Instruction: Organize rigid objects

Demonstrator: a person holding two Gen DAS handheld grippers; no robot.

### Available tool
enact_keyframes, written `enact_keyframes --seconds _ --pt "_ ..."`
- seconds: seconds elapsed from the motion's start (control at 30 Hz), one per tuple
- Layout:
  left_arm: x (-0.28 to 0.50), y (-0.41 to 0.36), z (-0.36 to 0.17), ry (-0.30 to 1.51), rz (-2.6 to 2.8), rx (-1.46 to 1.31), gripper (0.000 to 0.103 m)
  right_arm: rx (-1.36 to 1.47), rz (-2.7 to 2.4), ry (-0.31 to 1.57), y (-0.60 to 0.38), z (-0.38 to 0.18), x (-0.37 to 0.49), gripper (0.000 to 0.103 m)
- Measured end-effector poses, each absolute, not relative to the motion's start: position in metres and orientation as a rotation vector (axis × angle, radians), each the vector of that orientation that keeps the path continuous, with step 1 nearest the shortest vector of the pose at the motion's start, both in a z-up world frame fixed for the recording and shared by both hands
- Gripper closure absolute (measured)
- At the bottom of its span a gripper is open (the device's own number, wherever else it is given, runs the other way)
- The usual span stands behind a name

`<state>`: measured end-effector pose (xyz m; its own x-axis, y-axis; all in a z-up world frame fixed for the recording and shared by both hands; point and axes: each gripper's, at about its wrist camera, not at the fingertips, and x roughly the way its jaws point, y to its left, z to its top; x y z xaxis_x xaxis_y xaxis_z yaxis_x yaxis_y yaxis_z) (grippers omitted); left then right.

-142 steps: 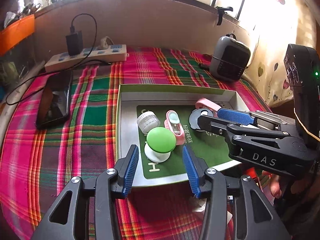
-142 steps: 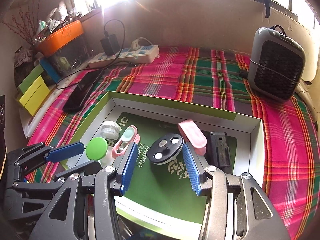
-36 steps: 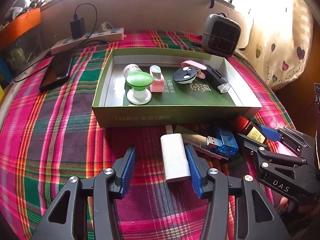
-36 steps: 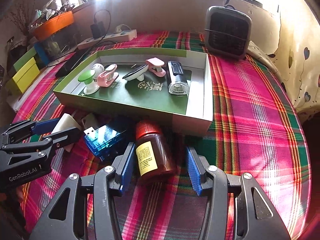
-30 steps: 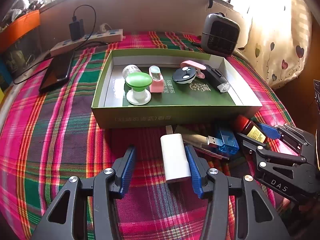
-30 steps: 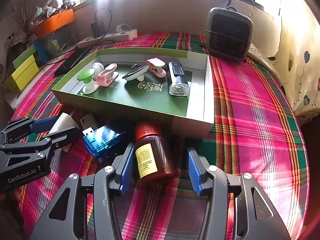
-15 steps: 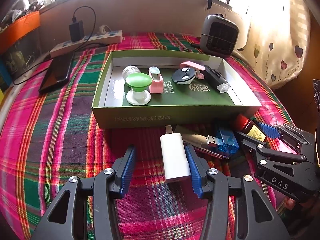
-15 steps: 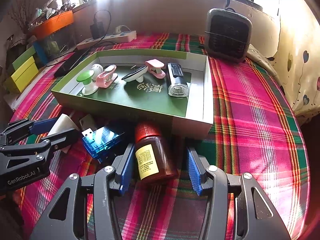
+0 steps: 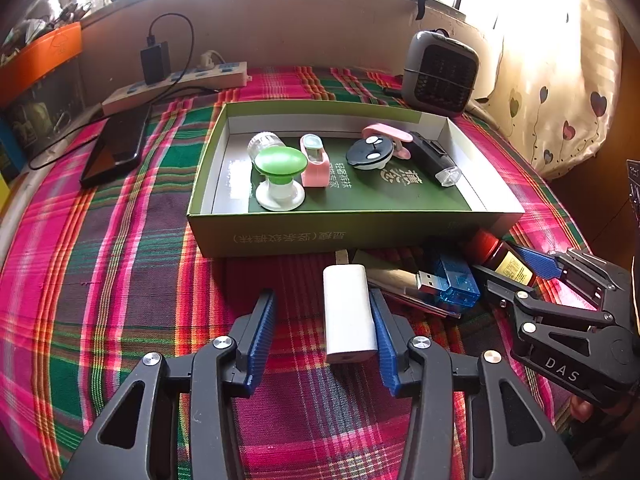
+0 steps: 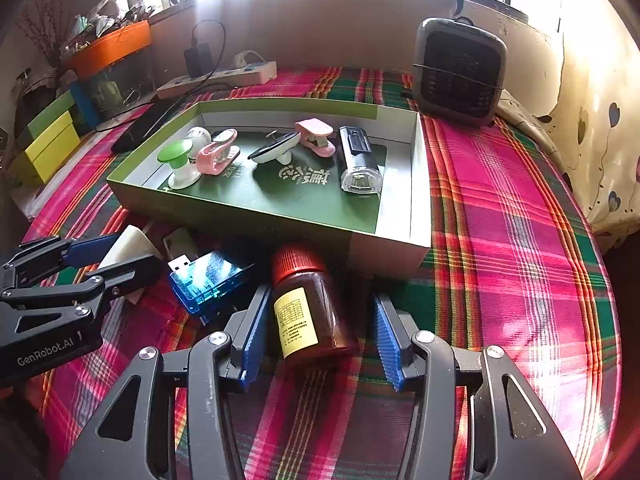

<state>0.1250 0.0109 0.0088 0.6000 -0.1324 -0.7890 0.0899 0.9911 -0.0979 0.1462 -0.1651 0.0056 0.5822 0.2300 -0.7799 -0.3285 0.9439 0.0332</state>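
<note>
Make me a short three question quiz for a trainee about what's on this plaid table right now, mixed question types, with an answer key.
1. True or false: the brown bottle stands upright inside the green box.
2. Which lies between the left claw fingers: A) white charger B) blue USB stick C) phone?
3. Fill in: the bottle's cap is ____.

Key: 1 false, it lies on its side outside the box, between the open right claw fingers. 2 A. 3 red.

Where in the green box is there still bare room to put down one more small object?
In the box, the front half of the green floor is bare, from the mushroom-shaped green piece across to the black flashlight. The back row is crowded. Outside, the cloth before the box holds the brown bottle and blue USB device.
</note>
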Motion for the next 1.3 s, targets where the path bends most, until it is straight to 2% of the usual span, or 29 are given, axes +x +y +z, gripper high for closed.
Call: enact_keyframes --seconds 0.37,0.57,1.3 --pt "0.125 0.014 0.009 0.917 -0.13 -0.059 0.073 -0.12 0.338 0.888 -0.164 0.006 0.144 0.069" --pt "0.125 0.016 0.008 0.915 -0.132 -0.064 0.082 -0.117 0.339 0.888 -0.164 0.006 0.143 0.07" --pt "0.115 0.016 0.014 0.897 -0.15 -0.086 0.083 -0.071 0.356 0.875 -0.167 0.013 0.135 0.07"
